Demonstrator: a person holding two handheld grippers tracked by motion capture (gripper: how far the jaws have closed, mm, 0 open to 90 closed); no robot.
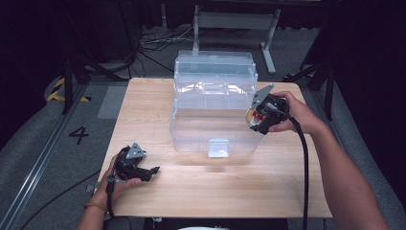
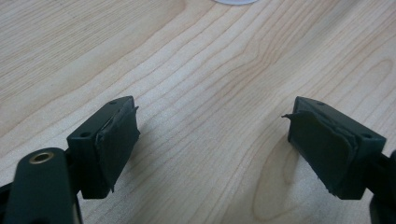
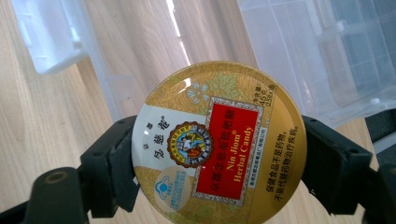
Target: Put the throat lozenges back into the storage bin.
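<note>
A round gold tin of herbal candy (image 3: pixel 217 144) with a red label sits clamped between the jaws of my right gripper (image 3: pixel 218 161). From above, that right gripper (image 1: pixel 256 117) holds the candy tin (image 1: pixel 251 116) off the table, against the right end of a clear plastic storage box (image 1: pixel 214 103) with stepped tiers. My left gripper (image 1: pixel 154 171) rests low near the table's front left corner. Its own view has its jaws spread wide over bare wood, nothing between the pads (image 2: pixel 116 137).
The wooden table (image 1: pixel 215 187) has free room in front of the box. A clear latch tab (image 1: pixel 218 147) hangs at the box's front. Cables and metal stand legs (image 1: pixel 268 43) lie on the floor beyond the table. Dark curtains ring the area.
</note>
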